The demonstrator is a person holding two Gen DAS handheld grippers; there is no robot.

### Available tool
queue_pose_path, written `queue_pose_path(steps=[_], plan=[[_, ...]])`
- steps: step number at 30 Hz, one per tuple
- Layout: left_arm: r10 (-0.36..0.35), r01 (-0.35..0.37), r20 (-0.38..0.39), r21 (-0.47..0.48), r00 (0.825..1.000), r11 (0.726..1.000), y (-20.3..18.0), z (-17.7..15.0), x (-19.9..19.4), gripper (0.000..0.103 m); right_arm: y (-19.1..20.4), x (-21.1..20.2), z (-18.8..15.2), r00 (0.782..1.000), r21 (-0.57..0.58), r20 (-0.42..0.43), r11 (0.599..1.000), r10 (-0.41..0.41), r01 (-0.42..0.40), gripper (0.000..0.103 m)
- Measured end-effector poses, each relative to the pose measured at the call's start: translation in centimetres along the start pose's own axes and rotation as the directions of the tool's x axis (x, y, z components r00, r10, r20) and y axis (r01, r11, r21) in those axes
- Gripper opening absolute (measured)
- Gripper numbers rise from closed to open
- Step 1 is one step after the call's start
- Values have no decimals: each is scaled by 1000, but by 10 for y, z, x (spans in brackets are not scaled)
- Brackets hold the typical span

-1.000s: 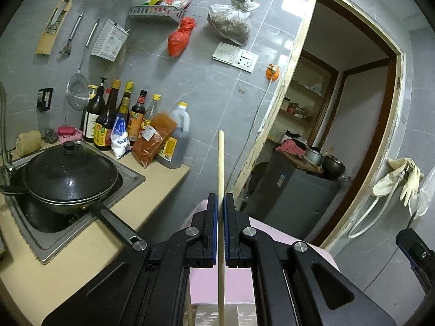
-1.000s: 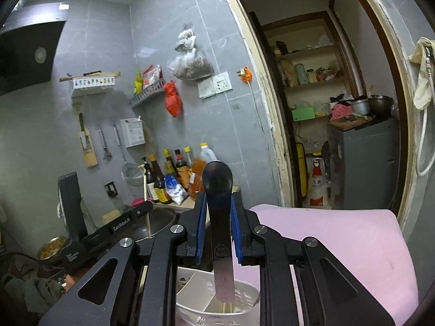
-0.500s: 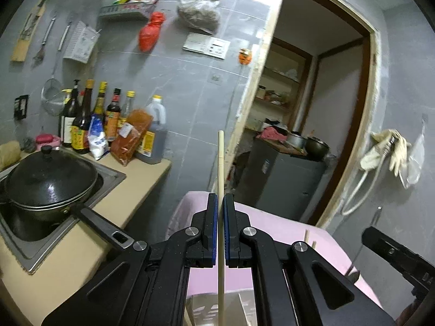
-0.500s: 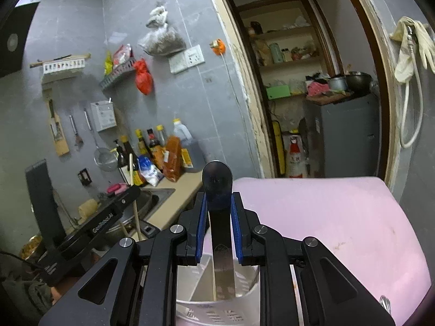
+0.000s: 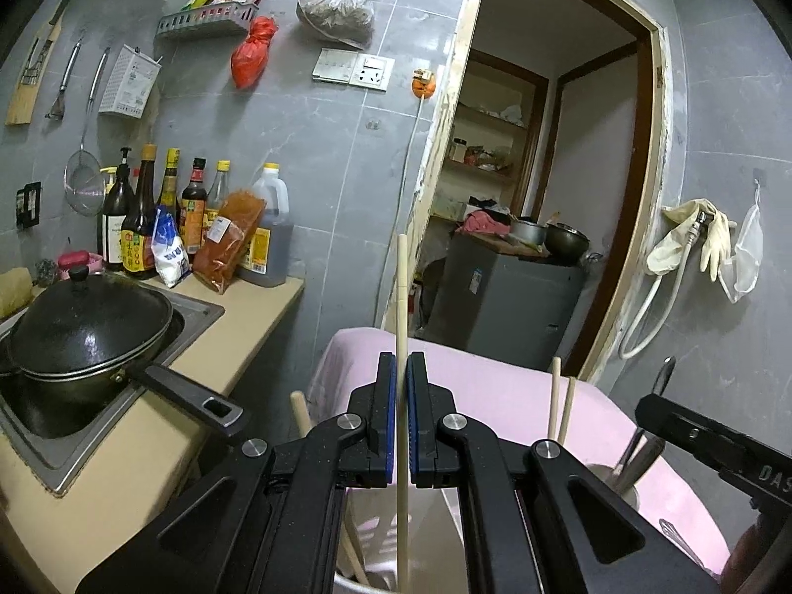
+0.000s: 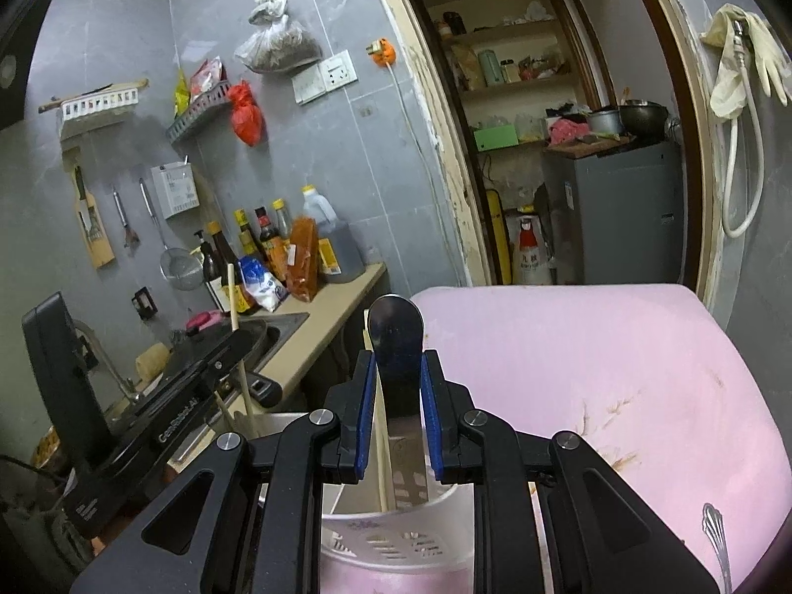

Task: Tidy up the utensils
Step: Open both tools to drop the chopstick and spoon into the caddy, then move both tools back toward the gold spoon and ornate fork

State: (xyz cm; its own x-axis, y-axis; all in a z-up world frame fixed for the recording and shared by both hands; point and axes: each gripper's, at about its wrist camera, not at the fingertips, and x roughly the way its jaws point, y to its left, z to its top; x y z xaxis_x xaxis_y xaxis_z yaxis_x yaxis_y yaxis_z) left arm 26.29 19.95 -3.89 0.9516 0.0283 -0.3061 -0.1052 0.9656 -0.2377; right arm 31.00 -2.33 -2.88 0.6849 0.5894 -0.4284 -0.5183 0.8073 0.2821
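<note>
I am holding a wooden chopstick (image 5: 402, 292) upright in the left gripper (image 5: 401, 416), whose jaws are pinched almost fully together on its shaft. Its long axis is running straight up and down, and its lower end is dipping toward the white utensil holder (image 6: 396, 539) directly beneath the fingers. In the right gripper (image 6: 398, 416) I am carrying a metal spoon (image 6: 396, 336), bowl end up, with the blue pads (image 6: 366, 416) narrowly parted and lying against its handle. That handle is hanging vertically too, its tip already inside the holder's rim on the pink cloth (image 6: 618, 371). Both utensils are sitting above the same holder, so I judge the coming move is straight down; the spoon is looking nearer to release.
</note>
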Motion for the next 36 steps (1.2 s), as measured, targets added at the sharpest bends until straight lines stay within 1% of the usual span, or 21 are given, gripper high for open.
queue_pose_path(steps=[7,9,10,11,12,14,15,16,17,18,19,21,22,23,24,25,27,28,30,36], plan=[[-24,24,-70,-4,997,1000,1,0,-9,2,1,-7,1,1000,1,-6,1000,18,-18,18],[-44,44,-97,-9,994,999,0,2,-12,4,2,-12,4,1000,-1,2,1000,23,-23,21],[-48,47,-103,-9,994,999,-3,2,-14,5,2,-16,5,1000,-2,10,1000,26,-26,28],[-49,49,-105,-6,993,999,-4,2,-16,9,2,-21,7,999,-3,19,1000,28,-28,29],[-55,55,-110,-3,992,998,-6,4,-19,16,1,-25,9,999,-5,24,1000,25,-25,29],[-63,63,-114,-10,992,998,-9,4,-23,24,1,-32,12,999,-7,32,1000,20,-20,31],[-68,66,-116,-17,991,998,-11,6,-26,25,-1,-38,14,999,-7,38,1000,13,-12,32],[-70,68,-121,-22,990,997,-14,7,-28,26,-1,-41,15,999,-6,42,1000,10,-10,37],[-71,68,-124,-25,990,997,-17,9,-31,31,-4,-48,16,999,-3,51,1000,6,-6,42],[-71,68,-124,-27,990,997,-21,10,-34,39,-6,-53,18,998,1,61,1000,1,-1,52],[-68,65,-123,-30,990,997,-25,13,-36,44,-10,-61,19,997,7,78,1000,-6,6,60],[-70,66,-112,-38,991,997,-33,17,-43,59,-17,-74,22,995,10,96,1000,-28,27,67],[-71,67,-107,-42,992,997,-36,19,-45,63,-21,-79,23,994,11,104,999,-39,38,74],[-71,67,-103,-46,992,997,-40,21,-48,70,-25,-85,24,992,10,115,999,-46,45,80],[-70,66,-97,-51,993,997,-45,22,-50,75,-30,-92,25,990,9,132,999,-54,53,82],[-67,62,-87,-56,994,996,-51,24,-54,77,-34,-98,26,988,6,142,998,-63,63,87],[-59,55,-73,-55,996,997,-63,27,-58,91,-44,-109,27,984,-3,159,997,-80,81,99],[-54,51,-66,-54,996,997,-68,27,-60,94,-49,-116,27,982,-5,172,996,-84,86,103],[-48,46,-49,-44,998,998,-80,27,-64,95,-59,-128,27,976,-7,195,995,-96,99,103],[-36,37,-40,16,999,999,-117,18,-71,95,-90,-156,23,963,-14,226,988,-147,154,103]])
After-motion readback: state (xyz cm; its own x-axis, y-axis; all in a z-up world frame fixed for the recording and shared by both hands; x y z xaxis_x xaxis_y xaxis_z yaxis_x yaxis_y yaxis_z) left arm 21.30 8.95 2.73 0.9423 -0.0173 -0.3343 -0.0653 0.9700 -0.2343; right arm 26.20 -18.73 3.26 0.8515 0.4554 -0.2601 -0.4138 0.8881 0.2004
